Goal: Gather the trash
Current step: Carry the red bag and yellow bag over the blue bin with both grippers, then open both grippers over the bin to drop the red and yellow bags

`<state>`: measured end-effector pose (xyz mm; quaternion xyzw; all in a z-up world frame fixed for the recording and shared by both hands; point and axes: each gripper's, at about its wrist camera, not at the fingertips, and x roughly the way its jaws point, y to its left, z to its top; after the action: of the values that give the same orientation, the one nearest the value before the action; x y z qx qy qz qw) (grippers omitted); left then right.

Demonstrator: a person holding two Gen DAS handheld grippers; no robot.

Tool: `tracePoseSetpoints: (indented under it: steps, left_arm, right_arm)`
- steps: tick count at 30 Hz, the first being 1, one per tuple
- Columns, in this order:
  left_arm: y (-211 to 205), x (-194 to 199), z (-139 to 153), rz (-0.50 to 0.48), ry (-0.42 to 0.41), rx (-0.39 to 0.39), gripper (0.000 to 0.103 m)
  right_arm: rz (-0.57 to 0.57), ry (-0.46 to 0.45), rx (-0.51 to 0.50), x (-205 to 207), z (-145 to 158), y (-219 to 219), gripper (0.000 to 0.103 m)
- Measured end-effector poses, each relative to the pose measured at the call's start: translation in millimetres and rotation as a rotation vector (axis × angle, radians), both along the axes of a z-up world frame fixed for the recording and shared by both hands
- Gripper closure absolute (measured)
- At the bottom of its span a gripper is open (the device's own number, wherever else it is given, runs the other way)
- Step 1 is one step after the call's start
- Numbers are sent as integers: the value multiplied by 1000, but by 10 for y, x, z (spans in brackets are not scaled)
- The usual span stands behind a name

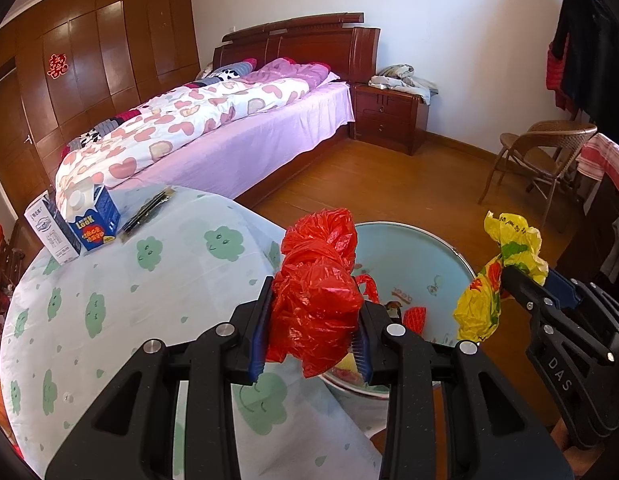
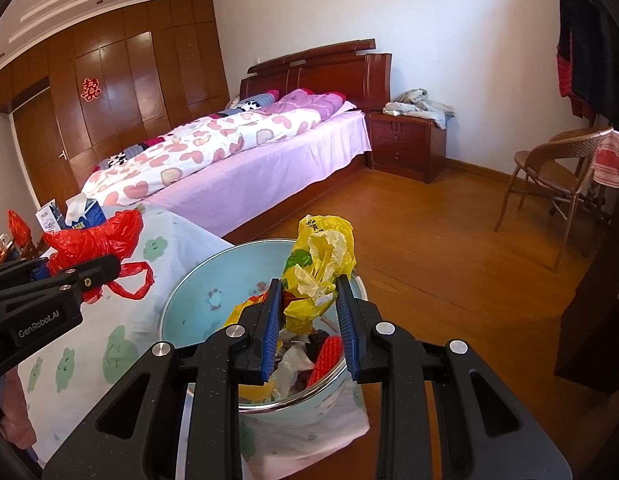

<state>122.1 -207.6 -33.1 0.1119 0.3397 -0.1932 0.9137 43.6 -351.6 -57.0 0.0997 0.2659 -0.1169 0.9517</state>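
Observation:
My left gripper is shut on a crumpled red plastic bag, held at the table's edge just left of a light-blue trash bin. In the right wrist view the red plastic bag hangs from that gripper at the left. My right gripper is shut on a crumpled yellow plastic bag directly over the trash bin, which holds several scraps of wrapper and paper. The left wrist view shows the yellow plastic bag above the bin's right rim.
A table with a cloud-print cloth carries two cartons and a dark wrapper at its far side. Behind stand a bed, a nightstand and a wicker chair on a wooden floor.

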Motion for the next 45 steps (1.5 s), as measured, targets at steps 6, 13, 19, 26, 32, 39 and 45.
tracePoseSetpoints:
  steps: [6, 13, 19, 26, 32, 39, 45]
  left_arm:
    - [-100, 99, -78, -4, 20, 2, 69]
    - [-155, 202, -126, -7, 47, -16, 69]
    - [-204, 288, -194, -9, 72, -19, 69]
    - [-274, 395, -288, -14, 107, -28, 69]
    - [-308, 487, -401, -1, 126, -17, 69]
    - [-319, 516, -491, 6, 142, -11, 69]
    - [-332, 565, -523, 6, 154, -20, 69]
  right_arm:
    - [-13, 10, -18, 53, -47, -38, 75]
    - [-15, 27, -19, 141, -91, -83, 75]
    - [-9, 36, -23, 195, -132, -137, 75]
    - [15, 64, -33, 287, -172, -149, 75]
    - [38, 92, -55, 400, -226, -125, 75]
    - [64, 135, -66, 503, -323, -89, 75]
    - [76, 150, -57, 554, -371, -97, 75]
